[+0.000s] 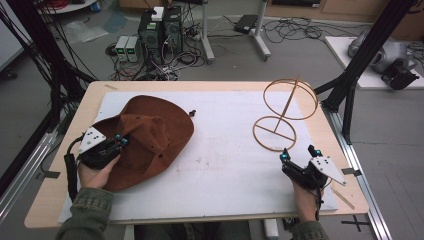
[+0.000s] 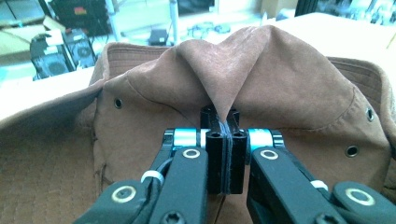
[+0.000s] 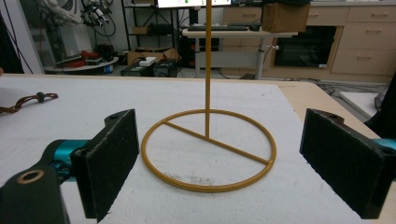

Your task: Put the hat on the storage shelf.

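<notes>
White foam tabletop: left tool pinches brown hat, right tool gapes empty.

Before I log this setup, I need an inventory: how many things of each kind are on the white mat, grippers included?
Brown hat: 1
Gold wire hat stand: 1
Grippers: 2, the left gripper shut on the hat's crown, the right gripper open facing the stand
Total: 4

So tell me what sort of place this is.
Probably a robotics lab or workshop: computer towers with tangled cables sit on the floor behind the table, and black frame struts stand around it.
</notes>
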The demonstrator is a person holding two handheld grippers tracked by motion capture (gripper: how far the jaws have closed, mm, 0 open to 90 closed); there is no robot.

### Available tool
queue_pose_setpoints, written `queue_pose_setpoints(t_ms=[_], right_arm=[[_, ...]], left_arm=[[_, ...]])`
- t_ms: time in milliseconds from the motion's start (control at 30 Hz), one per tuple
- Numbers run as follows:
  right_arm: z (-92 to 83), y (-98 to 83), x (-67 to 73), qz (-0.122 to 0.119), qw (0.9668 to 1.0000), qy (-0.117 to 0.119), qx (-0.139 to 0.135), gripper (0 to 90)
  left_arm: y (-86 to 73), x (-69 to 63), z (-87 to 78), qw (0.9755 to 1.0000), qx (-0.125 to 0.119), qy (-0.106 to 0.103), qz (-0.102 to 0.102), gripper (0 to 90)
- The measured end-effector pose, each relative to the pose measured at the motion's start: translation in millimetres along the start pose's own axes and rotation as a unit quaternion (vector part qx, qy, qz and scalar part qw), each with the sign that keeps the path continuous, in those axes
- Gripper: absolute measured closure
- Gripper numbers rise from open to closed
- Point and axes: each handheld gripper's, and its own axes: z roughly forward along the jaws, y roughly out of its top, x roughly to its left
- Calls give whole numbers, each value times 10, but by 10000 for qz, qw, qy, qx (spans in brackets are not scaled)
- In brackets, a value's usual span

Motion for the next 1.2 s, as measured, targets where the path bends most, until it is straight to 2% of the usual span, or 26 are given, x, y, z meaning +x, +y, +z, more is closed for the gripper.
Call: queue_pose_setpoints(t_ms=[33,67,200,233,267,300,333,433,467,533,567,600,667,767,1033,1200], right_arm=[[1,0,0,0,10000,-1,-1,110],[1,0,0,0,10000,-1,-1,110],[2,0,3,-14,10000,10,-9,110],[-1,0,7,19,10000,2,12,110],[-1,0,7,19,10000,2,12,110],[3,0,4,-1,10000,-16,-2,110],[3,0,4,-1,10000,-16,-2,110],[1,0,6,-9,10000,-35,-15,110],[1,0,6,-9,10000,-35,-15,110],[0,0,3,-6,10000,-35,-12,110],[-1,1,3,4,10000,-44,-2,110],[-1,1,3,4,10000,-44,-2,110],[-3,1,2,17,10000,-62,7,110],[-6,2,6,52,10000,-60,16,110],[0,-4,18,47,9999,-88,50,110],[11,-9,29,29,9999,-81,71,110]], left_arm=[[13,4,-26,9999,-135,13,-17,895],[13,4,-26,9999,-135,13,-17,895],[45,12,-91,9987,-496,38,-145,895],[66,6,-124,9976,-666,94,-154,895],[66,6,-124,9976,-666,94,-154,895],[93,3,-153,9964,-820,150,-174,895],[93,3,-153,9964,-820,150,-174,895],[155,-8,-197,9937,-1061,316,-151,895],[155,-8,-197,9937,-1061,316,-151,895],[177,-21,-223,9919,-1192,433,-119,895],[196,-28,-245,9900,-1318,488,-125,895],[196,-28,-245,9900,-1318,488,-125,895],[211,-33,-264,9883,-1411,564,-135,895],[244,-29,-298,9848,-1600,655,-195,894],[328,-41,-278,9837,-1664,666,-150,894],[419,-64,-211,9846,-1648,579,-75,894]])
